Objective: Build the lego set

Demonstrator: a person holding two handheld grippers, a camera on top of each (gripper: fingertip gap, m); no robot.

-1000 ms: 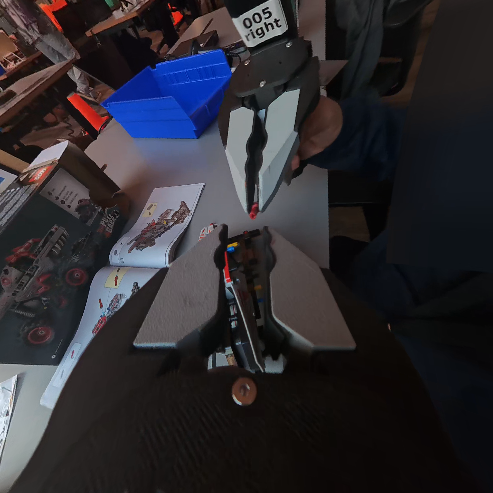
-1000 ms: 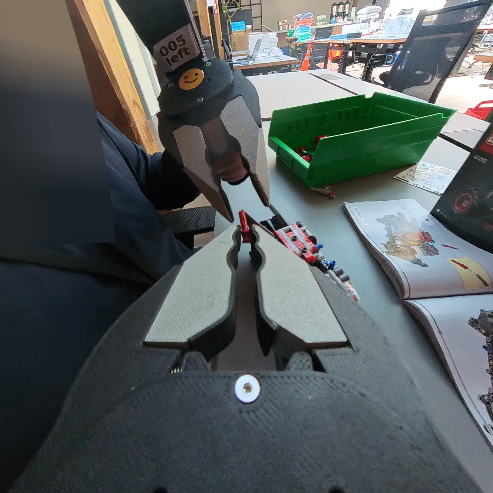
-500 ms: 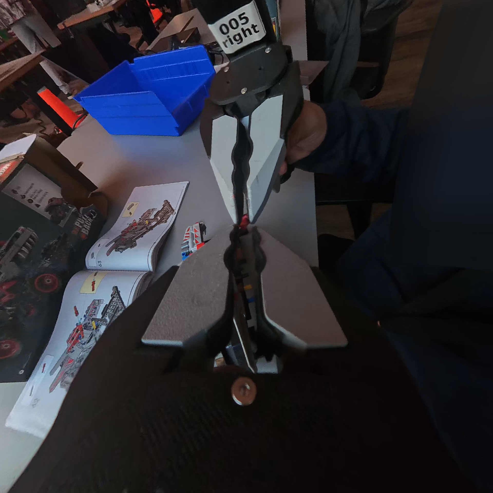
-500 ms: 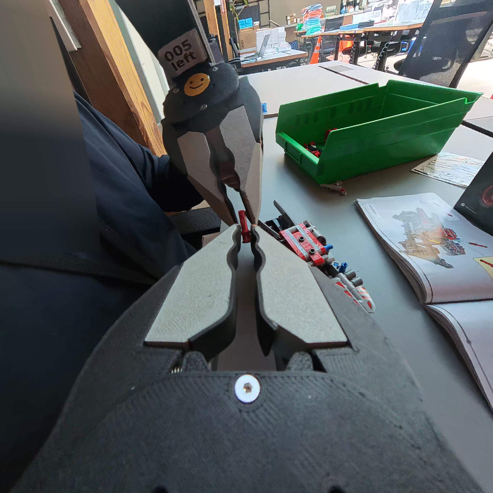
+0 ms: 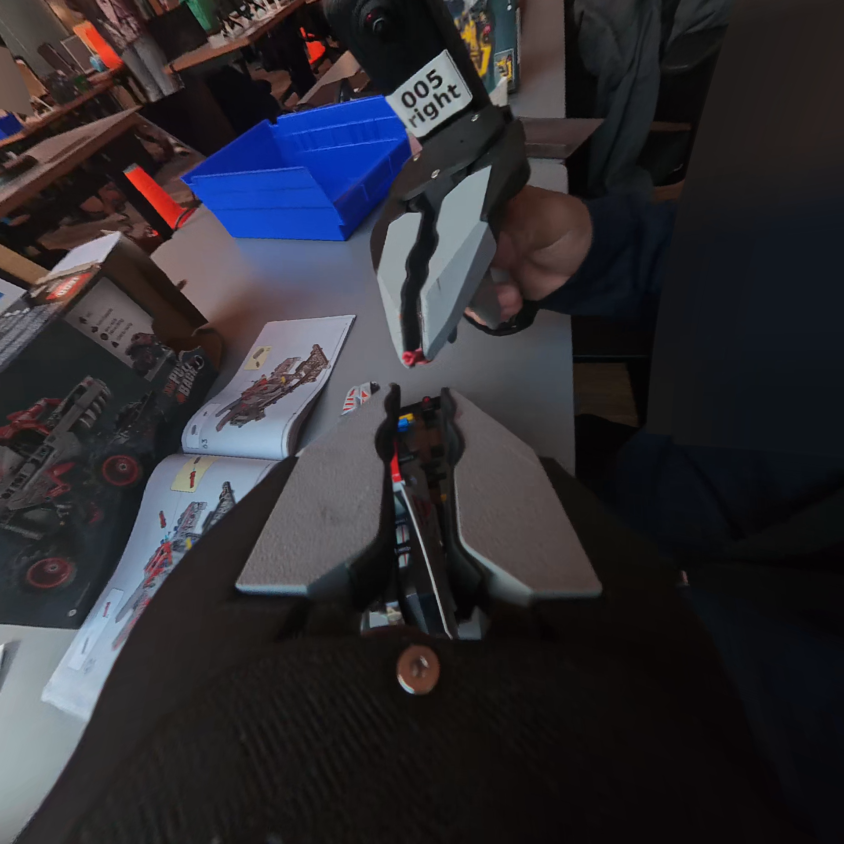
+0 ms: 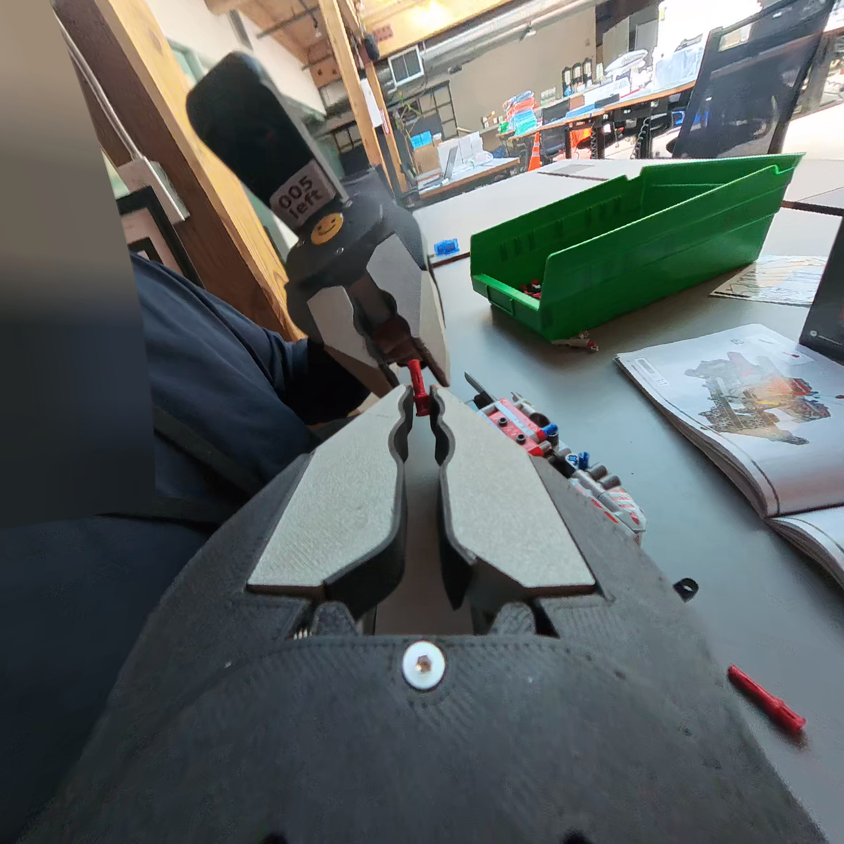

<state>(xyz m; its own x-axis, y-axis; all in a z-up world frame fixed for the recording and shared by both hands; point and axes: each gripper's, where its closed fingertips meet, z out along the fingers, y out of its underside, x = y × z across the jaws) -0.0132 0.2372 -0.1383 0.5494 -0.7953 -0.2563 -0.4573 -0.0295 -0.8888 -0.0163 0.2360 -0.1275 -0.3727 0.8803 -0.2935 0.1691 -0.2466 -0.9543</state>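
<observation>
Left gripper (image 5: 418, 395): jaws closed partway onto the partly built red, grey and black brick model (image 5: 420, 461), which sits between the fingers and runs back toward the camera.
Right gripper (image 6: 422, 397): jaws nearly shut, pinching a small red plastic pin (image 6: 418, 388) at the very tips; the pin stands upright and pokes out past them.
Gap: in the left wrist view the pin's end hangs just above the model's front end, not touching.
Loose parts: a second red pin (image 6: 767, 708) lies on the grey table (image 6: 639, 411) near its front edge, right of the right gripper.
Open instruction booklet (image 5: 269, 392): flat on the table, left of the left gripper.
Printed dark cardboard box (image 5: 82, 434): at the table's left edge, beside the booklet.
Green plastic bin (image 6: 639, 246): farther back, small red pieces inside near its open end.
Blue plastic bin (image 5: 301, 178): toward the table's far edge.
</observation>
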